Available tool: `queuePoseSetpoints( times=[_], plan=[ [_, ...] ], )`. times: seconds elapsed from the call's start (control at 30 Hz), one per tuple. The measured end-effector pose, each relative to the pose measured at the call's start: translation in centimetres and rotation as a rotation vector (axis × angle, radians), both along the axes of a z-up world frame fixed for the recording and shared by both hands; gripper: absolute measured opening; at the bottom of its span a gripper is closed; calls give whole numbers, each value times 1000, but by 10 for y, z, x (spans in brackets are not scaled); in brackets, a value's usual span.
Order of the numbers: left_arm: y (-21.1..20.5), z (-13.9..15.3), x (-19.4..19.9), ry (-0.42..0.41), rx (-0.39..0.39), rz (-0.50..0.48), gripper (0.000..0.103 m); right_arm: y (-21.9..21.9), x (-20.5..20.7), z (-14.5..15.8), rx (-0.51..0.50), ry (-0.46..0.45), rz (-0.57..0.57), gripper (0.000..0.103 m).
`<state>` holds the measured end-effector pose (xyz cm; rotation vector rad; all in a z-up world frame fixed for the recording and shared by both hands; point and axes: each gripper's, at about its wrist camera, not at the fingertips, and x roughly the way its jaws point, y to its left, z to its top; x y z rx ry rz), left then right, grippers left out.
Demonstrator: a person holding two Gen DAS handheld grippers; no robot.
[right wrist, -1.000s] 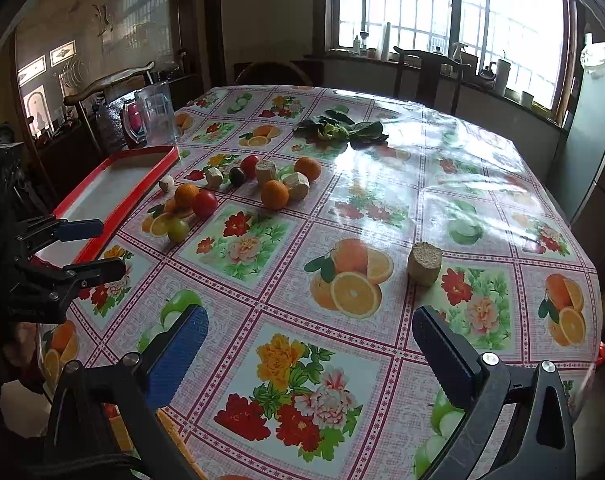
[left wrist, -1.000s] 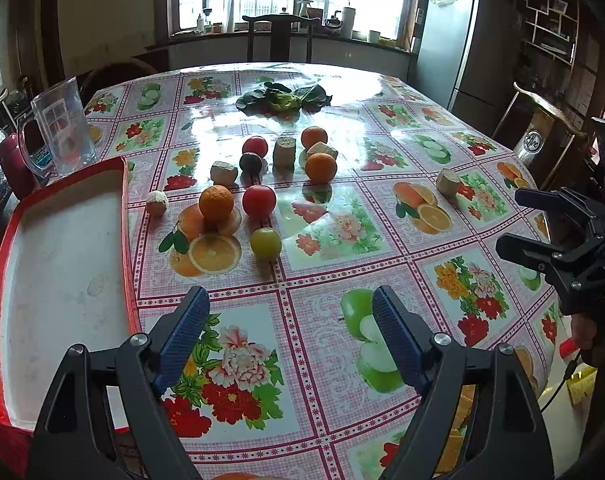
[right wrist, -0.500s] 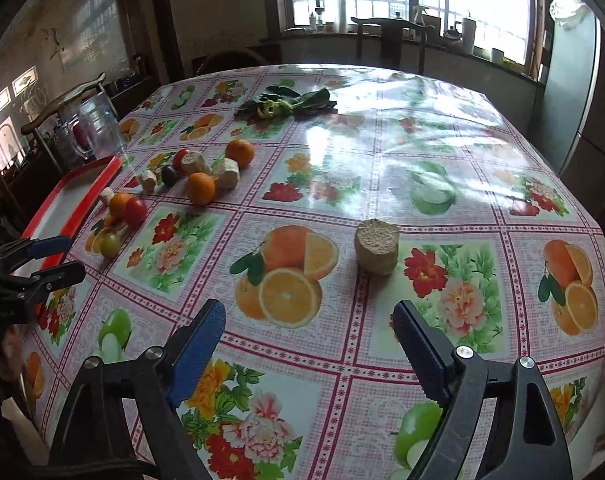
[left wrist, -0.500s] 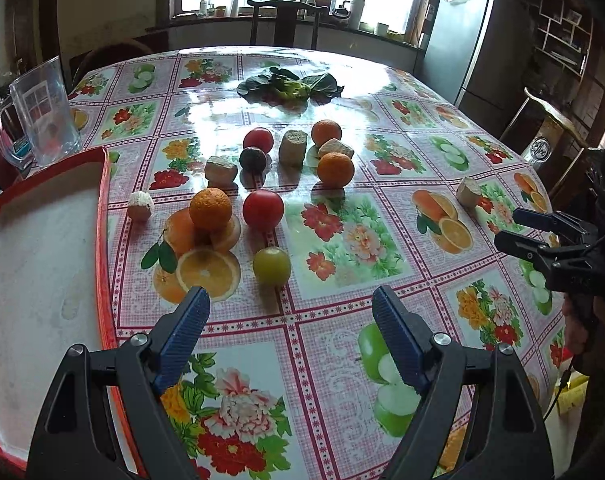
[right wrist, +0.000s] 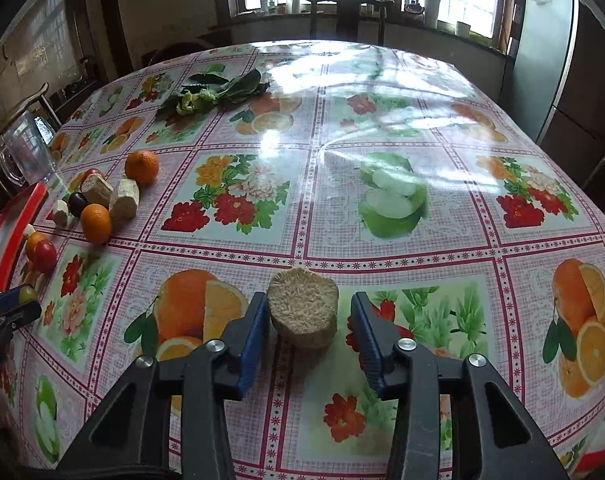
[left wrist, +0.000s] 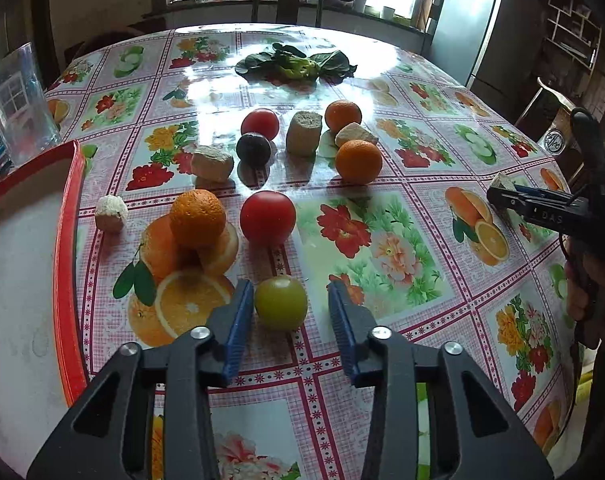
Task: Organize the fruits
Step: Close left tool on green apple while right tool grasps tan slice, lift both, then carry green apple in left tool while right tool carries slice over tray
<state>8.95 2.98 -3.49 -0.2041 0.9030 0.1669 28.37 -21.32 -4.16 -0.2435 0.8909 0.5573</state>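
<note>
Closing around the small round green fruit, the left gripper has dropped from wide open; its blue pads flank the fruit with gaps showing, the red-rimmed white tray at nine o'clock. In the right wrist view, the right gripper likewise narrows around the tan fibrous cut stalk piece, not yet pinched. Both pickups look imminent.

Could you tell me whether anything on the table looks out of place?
Yes: one tan fibrous cut chunk sits alone on the flowered tablecloth, far from the cluster of oranges, tomatoes and similar chunks beside the red-rimmed tray.
</note>
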Motion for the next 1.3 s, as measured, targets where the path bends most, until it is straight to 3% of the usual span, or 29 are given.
queuePoseSetpoints(
  times=[0.1,0.47,1.3],
  plan=[
    [1,0,-2,-6,-8,-4,22,-4,-6,2,28,9,2,34],
    [1,17,-34,-58,-46,-5,22,1,-69,24,158,67,94,34],
    [51,39,-146,-144,-58,157,22,109,-198,66,207,75,411,34]
  ],
)
